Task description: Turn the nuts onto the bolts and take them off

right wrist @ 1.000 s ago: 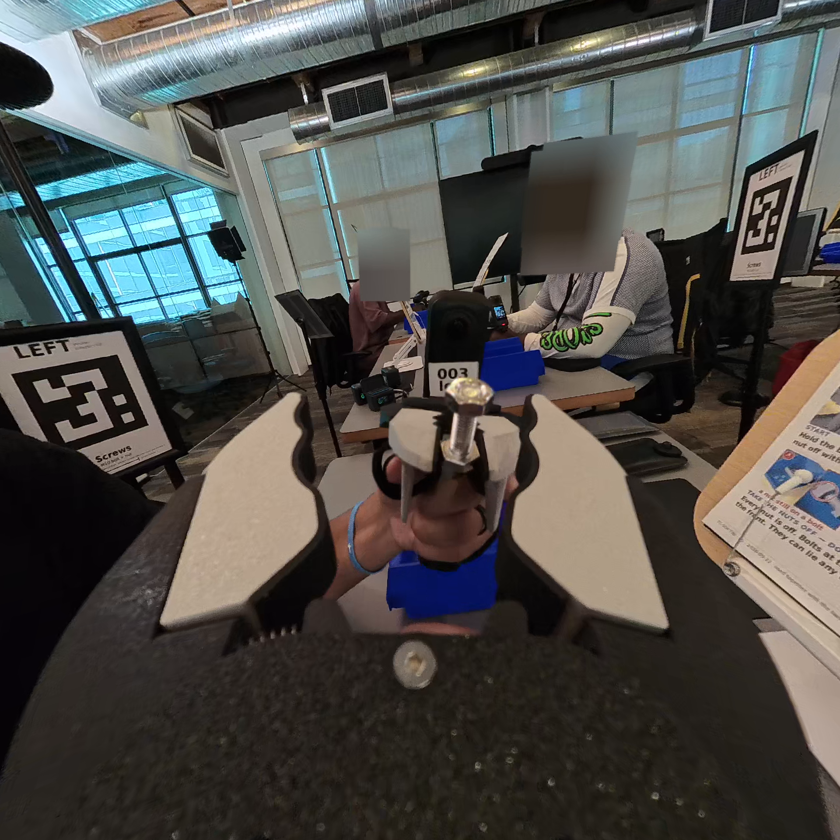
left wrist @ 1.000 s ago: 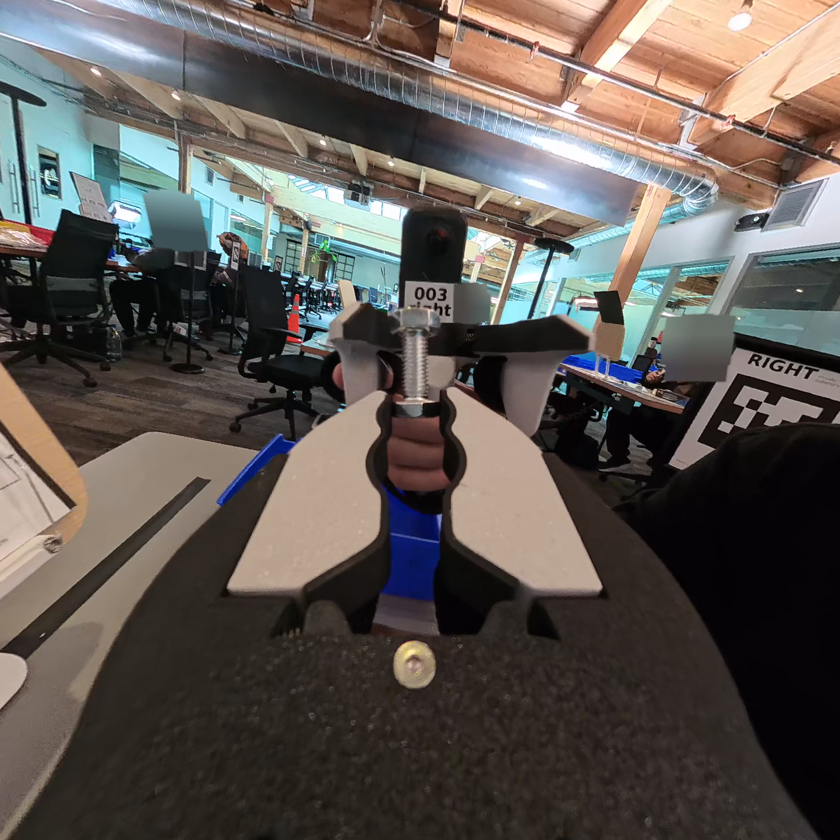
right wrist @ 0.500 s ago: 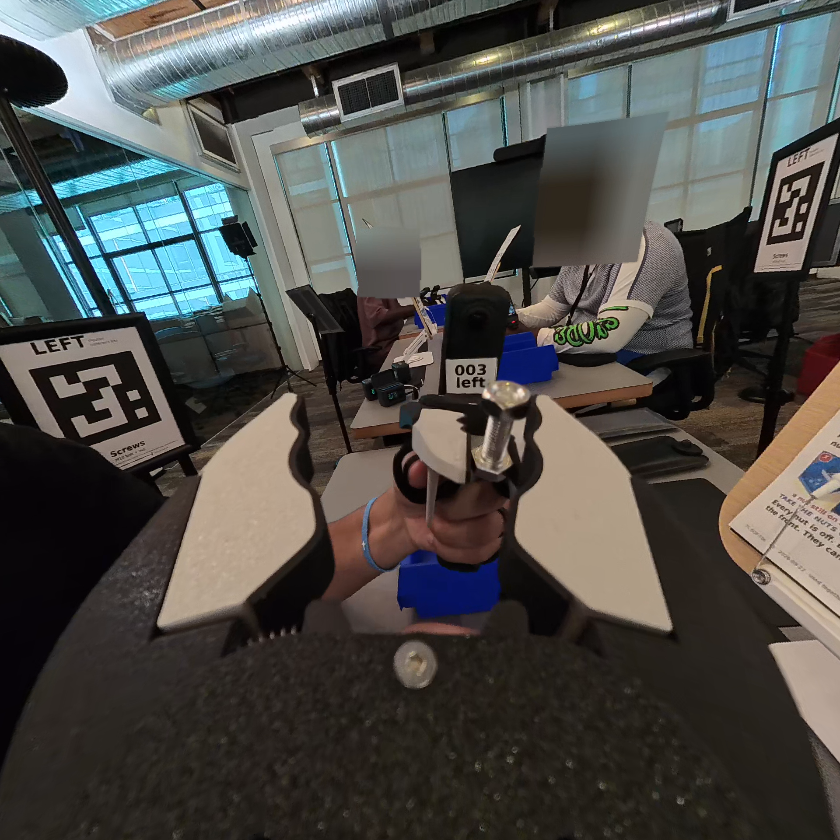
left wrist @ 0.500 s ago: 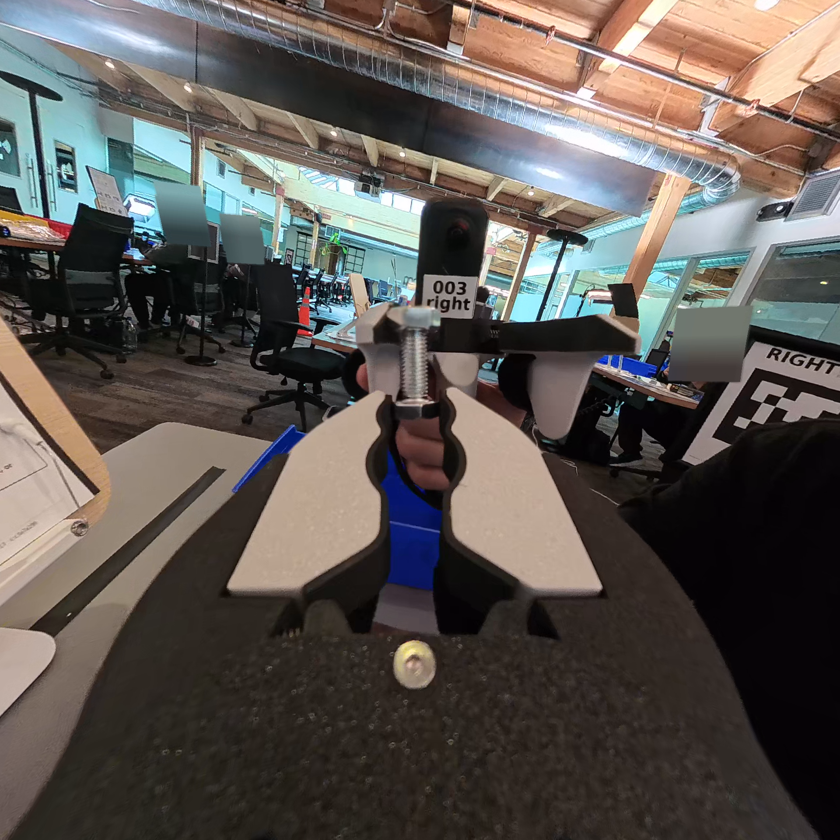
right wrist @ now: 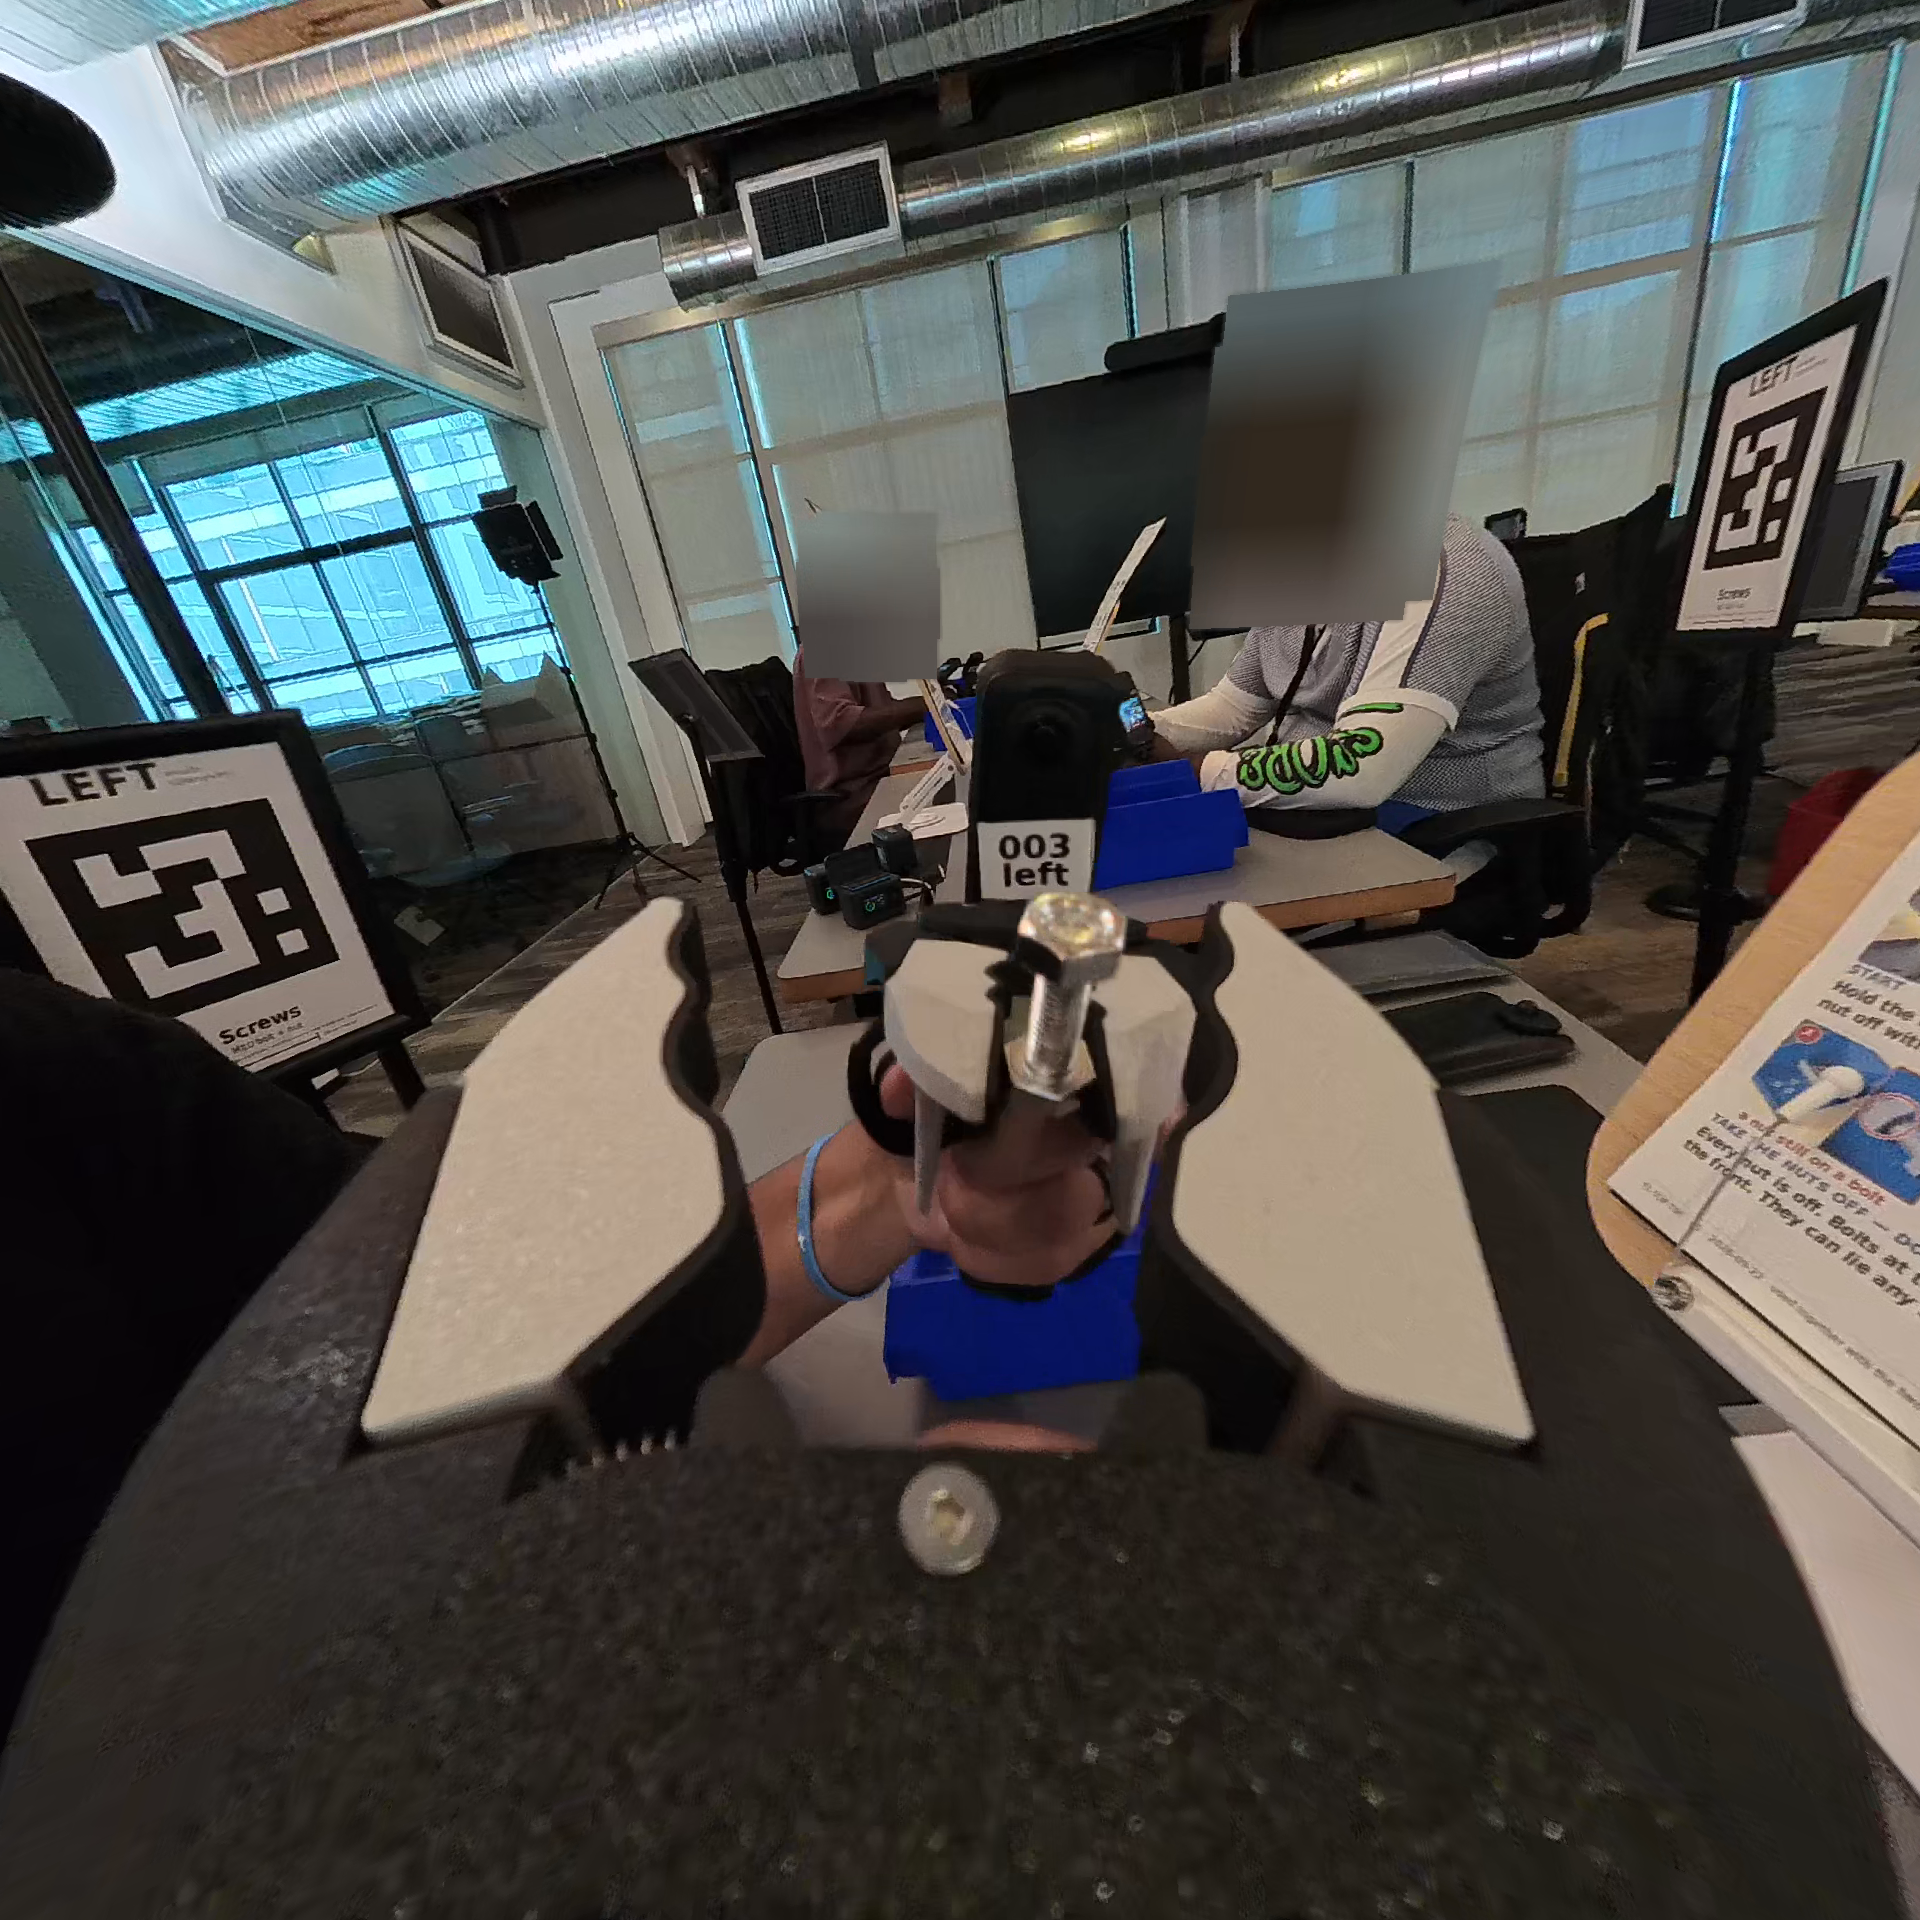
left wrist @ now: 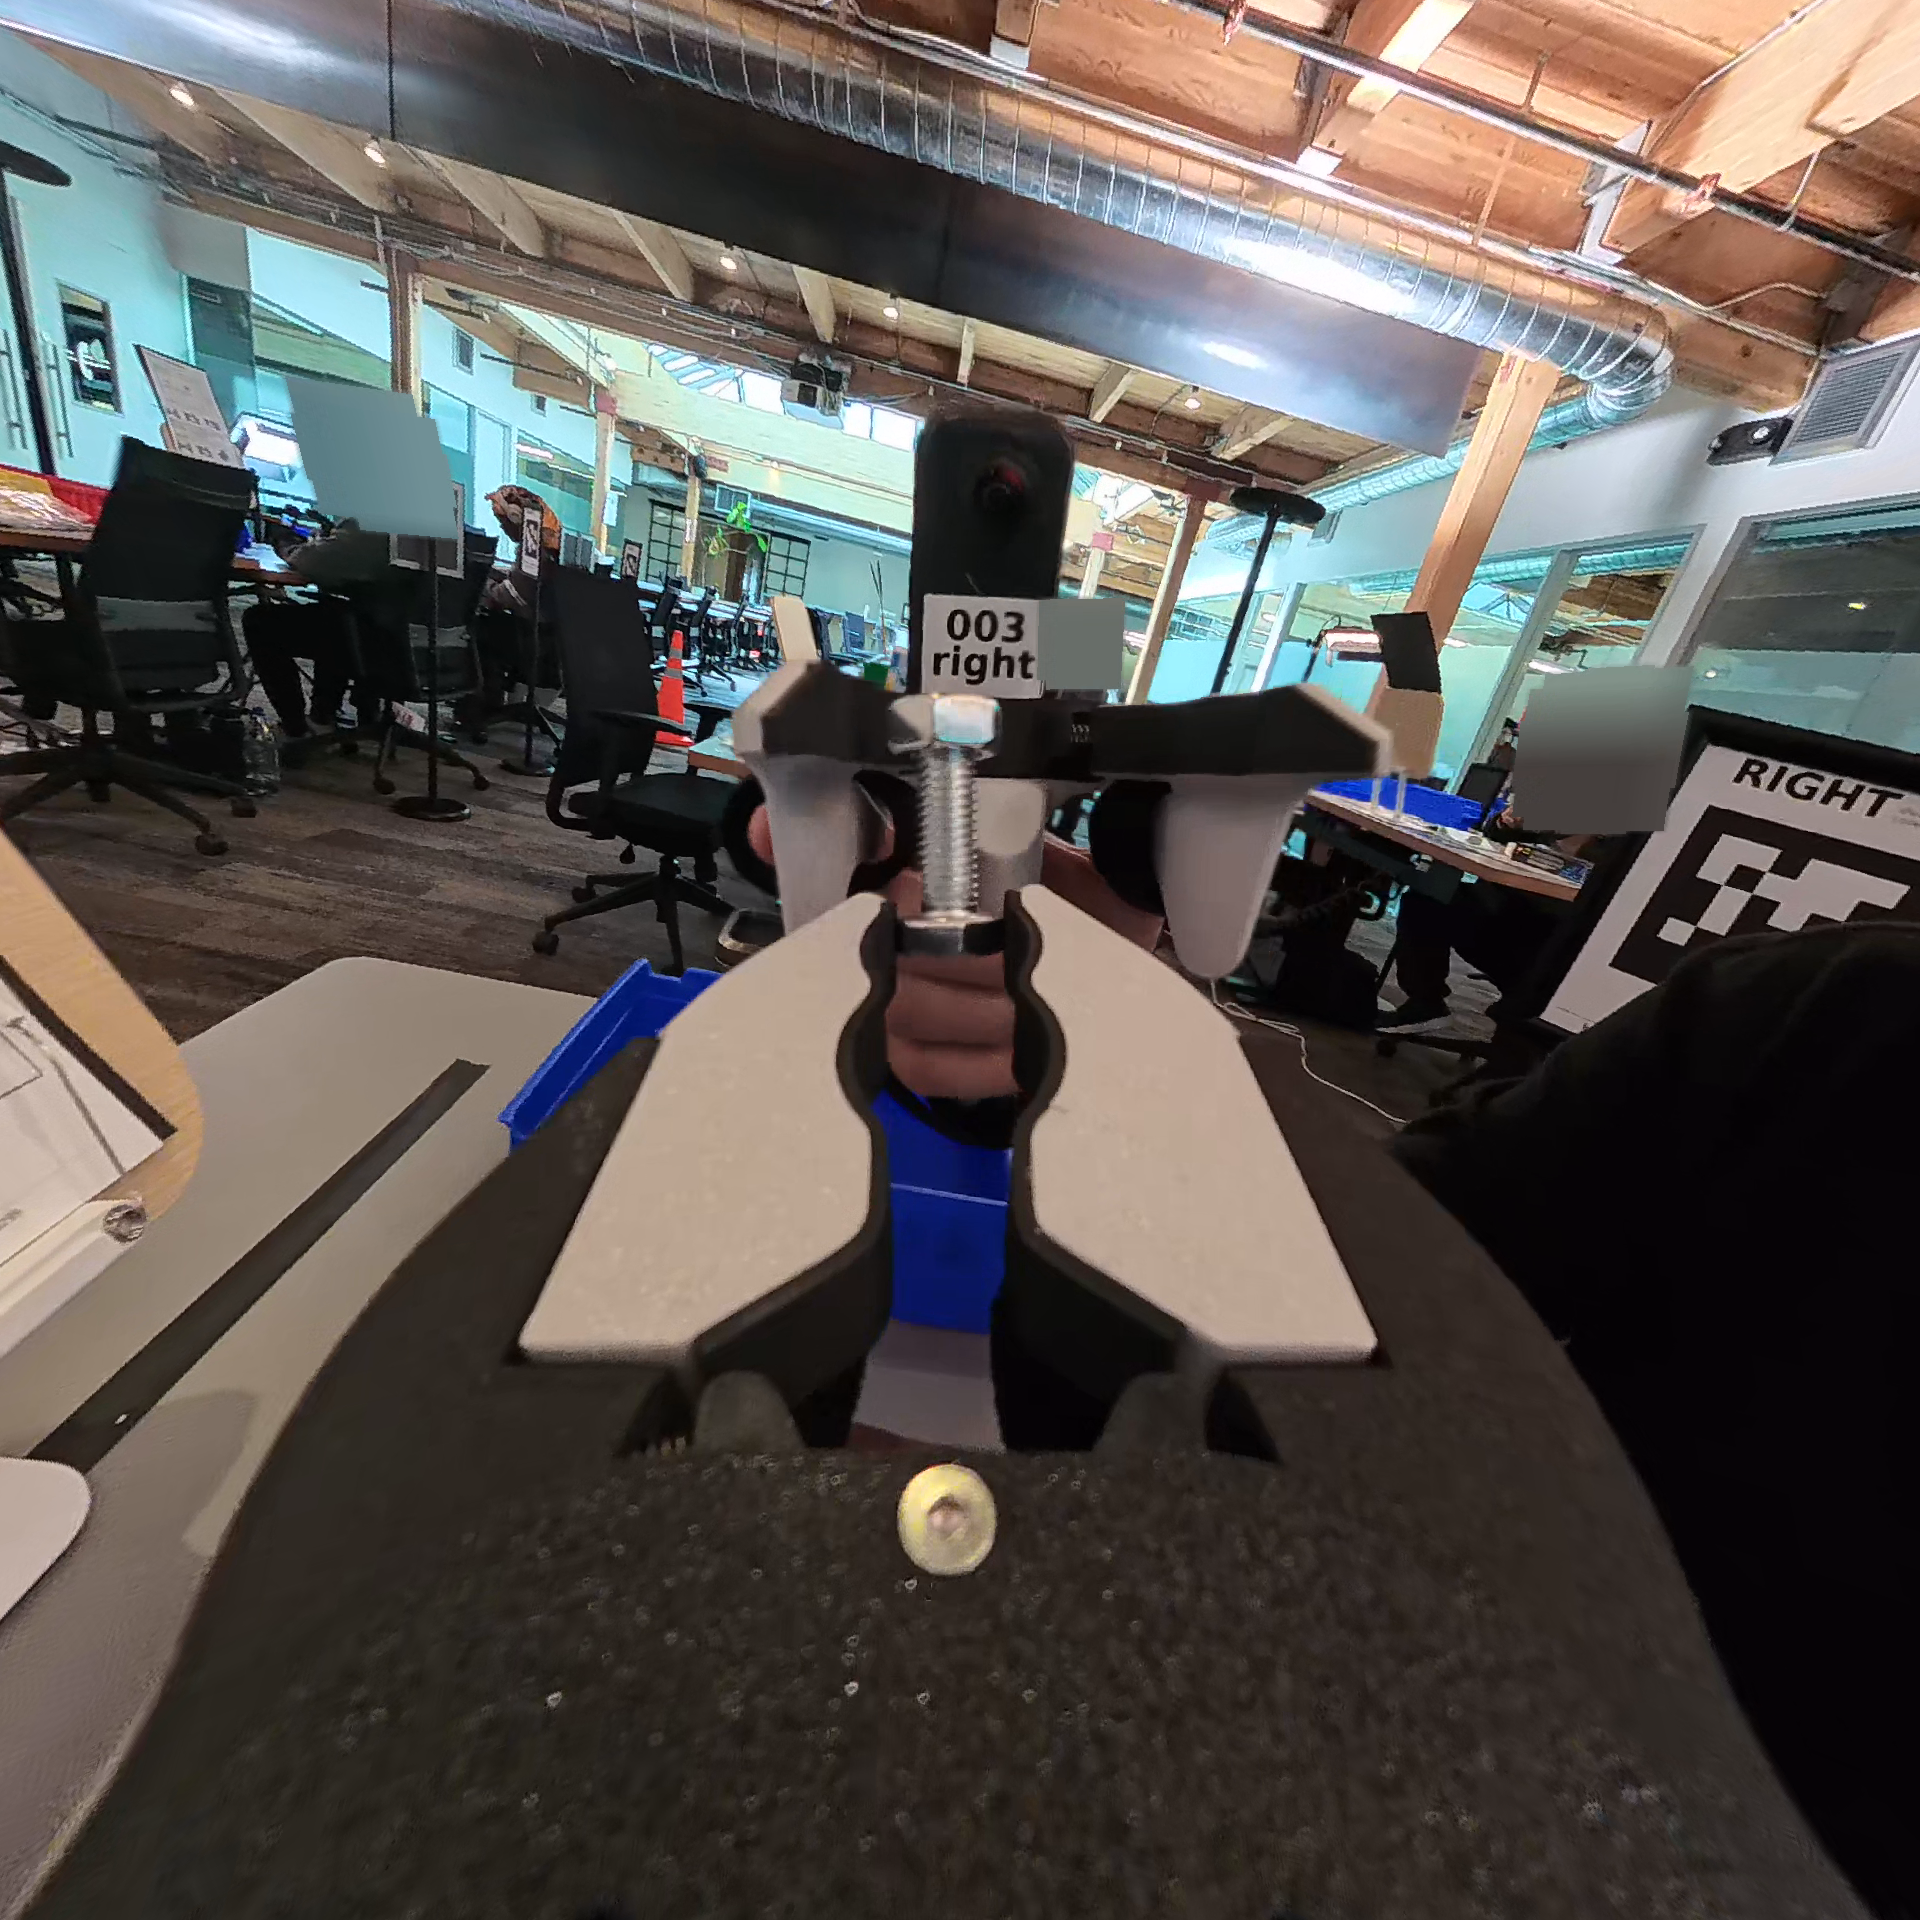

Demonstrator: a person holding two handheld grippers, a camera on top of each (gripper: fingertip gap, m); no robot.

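My left gripper (left wrist: 951, 925) is shut on a silver nut (left wrist: 951, 938). A silver bolt (left wrist: 948, 821) stands up out of the nut, threaded into it, with its hex head on top. In the right wrist view the nut (right wrist: 1049, 1081) and bolt (right wrist: 1062, 997) lean slightly, held by the left gripper (right wrist: 1044, 1070). My right gripper (right wrist: 951, 920) is open and empty. Its fingertips sit on either side of the bolt head, apart from it. It faces the left wrist camera with its jaws spread (left wrist: 1023, 810).
A blue bin (left wrist: 582, 1070) sits on the grey table (left wrist: 343, 1049) under both grippers; it also shows in the right wrist view (right wrist: 1018, 1330). An instruction sheet on a wooden board (right wrist: 1787, 1122) stands at the right. Marker signs (right wrist: 177, 894), office chairs and seated people are around. The grippers are tip to tip, or close to it.
The left gripper with nut and bolt drifted sideways and back in the right wrist view, and the bolt now leans a little. The right gripper stayed open around the bolt head.
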